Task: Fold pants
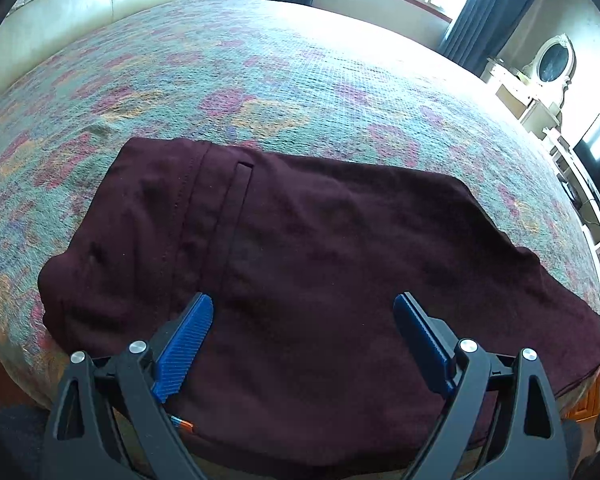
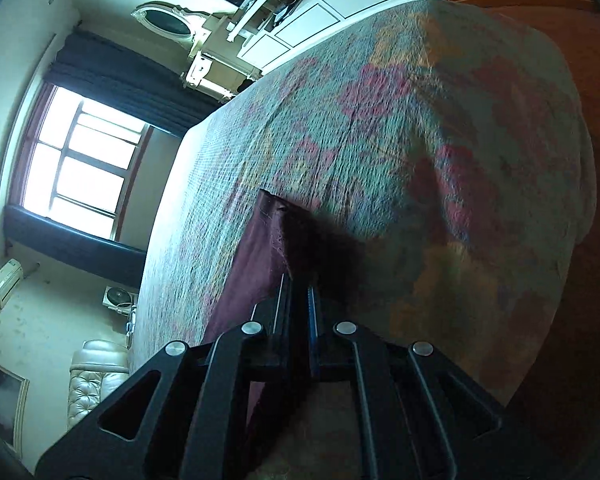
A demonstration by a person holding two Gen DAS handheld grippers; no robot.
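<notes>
On the bed (image 1: pixel 260 64): maroon pants (image 1: pixel 300 240) lie flat near its edge.
Left claw (image 1: pixel 303 312): gaping wide above the pants, gripping nothing.
Right claw (image 2: pixel 300 292): clamped on a pants hem.

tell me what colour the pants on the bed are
Dark maroon, plain; the pants show best in the left wrist view.

No text, label, brand, number or sign can be read in either view.
</notes>
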